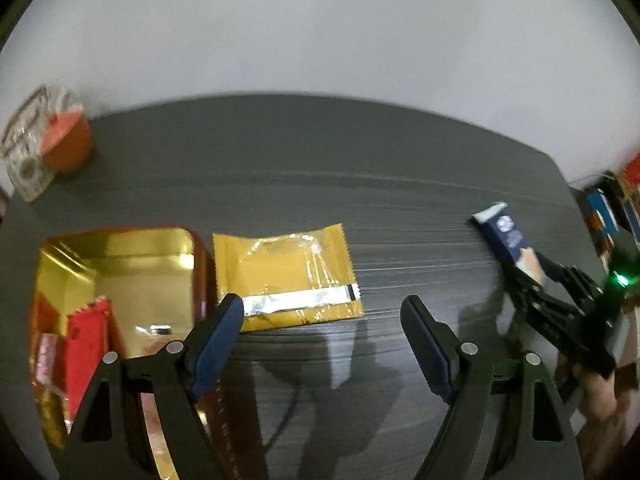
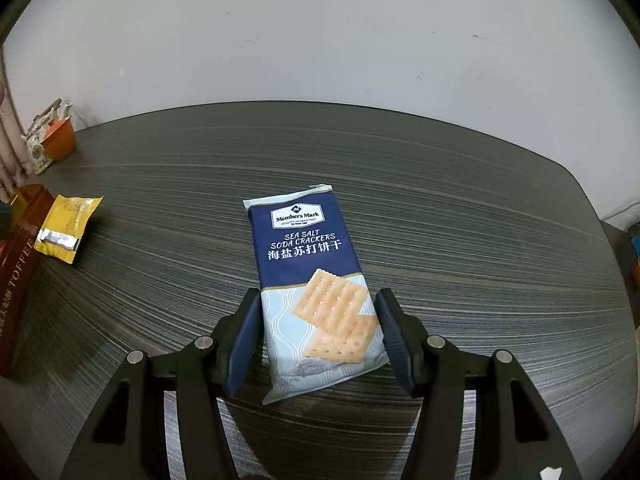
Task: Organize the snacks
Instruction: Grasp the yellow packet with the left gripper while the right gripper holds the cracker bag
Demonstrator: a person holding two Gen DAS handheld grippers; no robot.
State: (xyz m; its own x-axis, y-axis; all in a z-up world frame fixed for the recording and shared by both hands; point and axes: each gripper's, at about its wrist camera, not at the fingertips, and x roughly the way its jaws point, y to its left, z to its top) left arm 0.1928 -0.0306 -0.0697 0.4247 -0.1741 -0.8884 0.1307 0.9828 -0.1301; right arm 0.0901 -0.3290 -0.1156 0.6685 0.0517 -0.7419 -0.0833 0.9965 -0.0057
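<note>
A glossy blue, flat rectangular cracker packet [image 2: 316,280] is clamped at its near end by the right gripper [image 2: 318,336] over the streaky dark table [image 2: 480,220], while the left gripper [image 1: 322,344] gapes empty near a crinkled gold wrapper [image 1: 286,276] beside a shiny tin [image 1: 120,280].

1. A home room, likely a dining corner: a dark wood-grain bench [image 2: 400,184] stands against a plain white wall [image 2: 320,40].
2. At ten o'clock, an orange cup [image 2: 59,141] beside a patterned ceramic ornament [image 2: 40,136].
3. Packaged snacks lie about, with a toffee tin [image 2: 16,276] at nine o'clock.
</note>
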